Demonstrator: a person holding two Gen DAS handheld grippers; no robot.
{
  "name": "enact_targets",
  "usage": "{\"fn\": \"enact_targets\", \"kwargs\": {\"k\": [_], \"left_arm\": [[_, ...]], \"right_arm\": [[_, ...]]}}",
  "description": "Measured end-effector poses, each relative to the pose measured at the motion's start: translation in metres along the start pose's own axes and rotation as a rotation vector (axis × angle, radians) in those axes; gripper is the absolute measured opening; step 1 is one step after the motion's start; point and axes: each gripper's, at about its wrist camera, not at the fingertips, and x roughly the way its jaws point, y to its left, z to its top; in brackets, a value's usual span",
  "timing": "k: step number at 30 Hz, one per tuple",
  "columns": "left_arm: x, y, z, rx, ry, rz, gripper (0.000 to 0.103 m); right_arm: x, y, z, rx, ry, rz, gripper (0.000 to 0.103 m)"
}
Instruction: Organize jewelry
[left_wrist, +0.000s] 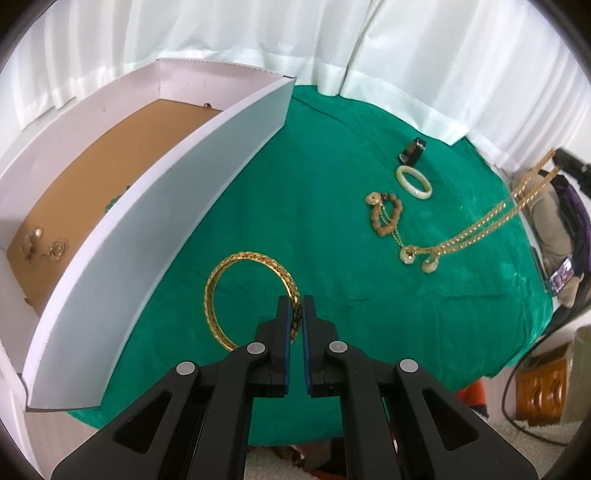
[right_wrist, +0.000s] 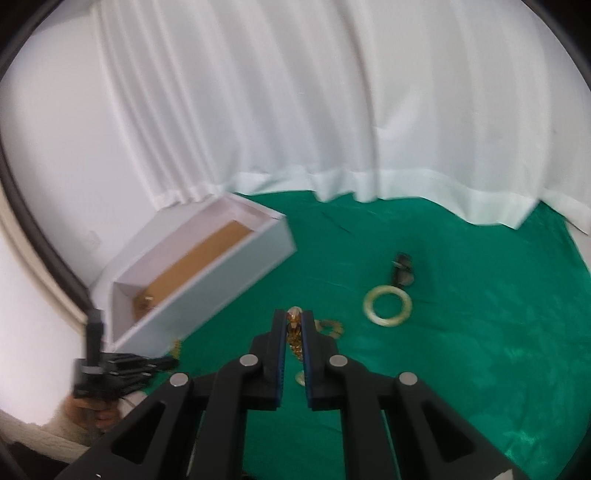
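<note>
The job looks partly done. In the left wrist view, the white box (left_wrist: 155, 236) along the left of the frame already holds small gold pieces (left_wrist: 44, 247) at its lower-left end and something green behind its near wall. Two items are in hand: the left gripper (left_wrist: 295, 314) is clamped on the rim of a gold bangle (left_wrist: 221, 284) at lower centre, and the right gripper (right_wrist: 294, 332) is closed on a gold chain necklace (left_wrist: 480, 229), whose pendants still touch the green cloth (left_wrist: 314, 184). Left on the cloth — a pale jade bangle (left_wrist: 413, 182), a beaded bracelet (left_wrist: 384, 218) and a small dark object (left_wrist: 412, 151), right of centre.
</note>
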Motion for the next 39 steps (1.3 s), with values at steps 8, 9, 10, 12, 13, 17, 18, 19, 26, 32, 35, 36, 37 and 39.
{"fn": "enact_targets", "kwargs": {"k": [8, 9, 10, 12, 13, 17, 18, 19, 26, 32, 35, 36, 37, 39], "left_arm": [[0.002, -0.005, -0.002, 0.015, 0.008, -0.002, 0.004], [0.003, -0.005, -0.002, 0.015, 0.009, -0.002, 0.004], [0.003, -0.005, -0.002, 0.015, 0.01, -0.002, 0.004], [0.004, -0.007, -0.002, 0.019, 0.013, -0.001, 0.003], [0.003, -0.007, -0.002, 0.021, 0.013, -0.002, 0.004], [0.006, -0.011, -0.002, 0.027, 0.02, 0.0, 0.004], [0.007, -0.011, -0.002, 0.028, 0.023, -0.001, 0.004], [0.008, -0.012, -0.002, 0.028, 0.026, -0.003, 0.004], [0.009, -0.019, -0.002, 0.043, 0.03, -0.014, 0.004], [0.01, -0.013, -0.005, 0.031, 0.034, -0.015, 0.004], [0.012, -0.012, -0.005, 0.025, 0.039, -0.015, 0.004], [0.013, -0.011, -0.006, 0.024, 0.04, -0.016, 0.004], [0.012, -0.01, -0.006, 0.024, 0.04, -0.016, 0.004], [0.012, -0.009, -0.006, 0.022, 0.04, -0.016, 0.004]], "right_arm": [[0.027, -0.099, -0.032, 0.209, 0.052, -0.164, 0.008], [0.033, -0.11, -0.038, 0.233, 0.066, -0.177, 0.008], [0.04, -0.119, -0.044, 0.251, 0.081, -0.186, 0.012], [0.054, -0.136, -0.058, 0.284, 0.122, -0.212, 0.019], [0.059, -0.141, -0.064, 0.287, 0.143, -0.231, 0.033], [0.078, -0.13, -0.09, 0.238, 0.191, -0.269, 0.054], [0.082, -0.12, -0.095, 0.229, 0.198, -0.227, 0.054], [0.088, -0.105, -0.1, 0.217, 0.2, -0.17, 0.054], [0.138, -0.032, -0.113, 0.145, 0.235, -0.057, 0.052], [0.169, -0.026, -0.123, 0.137, 0.263, -0.189, 0.02], [0.164, -0.032, -0.122, 0.165, 0.238, -0.198, 0.019], [0.159, -0.035, -0.121, 0.177, 0.234, -0.182, 0.017], [0.154, -0.036, -0.12, 0.19, 0.231, -0.159, 0.0], [0.134, -0.039, -0.114, 0.201, 0.208, -0.129, 0.0]]}}
